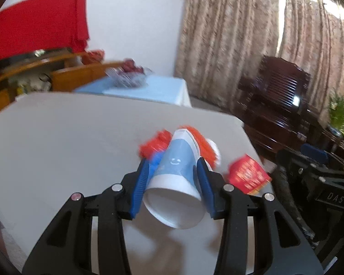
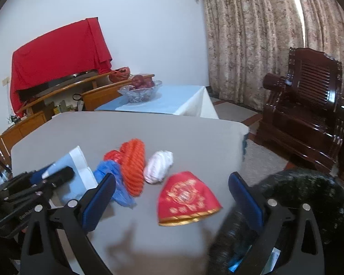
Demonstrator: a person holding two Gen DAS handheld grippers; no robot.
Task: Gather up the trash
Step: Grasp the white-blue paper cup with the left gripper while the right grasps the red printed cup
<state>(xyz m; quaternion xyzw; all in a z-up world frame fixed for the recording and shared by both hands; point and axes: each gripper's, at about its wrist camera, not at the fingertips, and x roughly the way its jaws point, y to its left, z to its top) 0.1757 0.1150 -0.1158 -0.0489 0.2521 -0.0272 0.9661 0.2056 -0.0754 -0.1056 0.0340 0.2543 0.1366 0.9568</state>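
My left gripper [image 1: 173,162] is shut on a blue-and-white paper cup [image 1: 174,183], its blue pads pressing both sides, and holds it tilted above the grey table [image 1: 57,149]. In the right wrist view the cup [image 2: 73,171] shows at the left. On the table lie an orange net bundle [image 2: 134,167], a blue plastic bag [image 2: 113,178], a white crumpled wad [image 2: 159,167] and a red packet with gold print [image 2: 185,199]. My right gripper [image 2: 172,178] stands wide open above the red packet, apart from it.
A black bag [image 2: 298,194] bulges at the table's right edge under my right gripper. Behind stand a blue-clothed table [image 2: 183,100] with a glass fruit bowl [image 2: 140,91], a dark wooden armchair [image 2: 309,105], curtains and a wooden cabinet draped in red cloth [image 2: 57,55].
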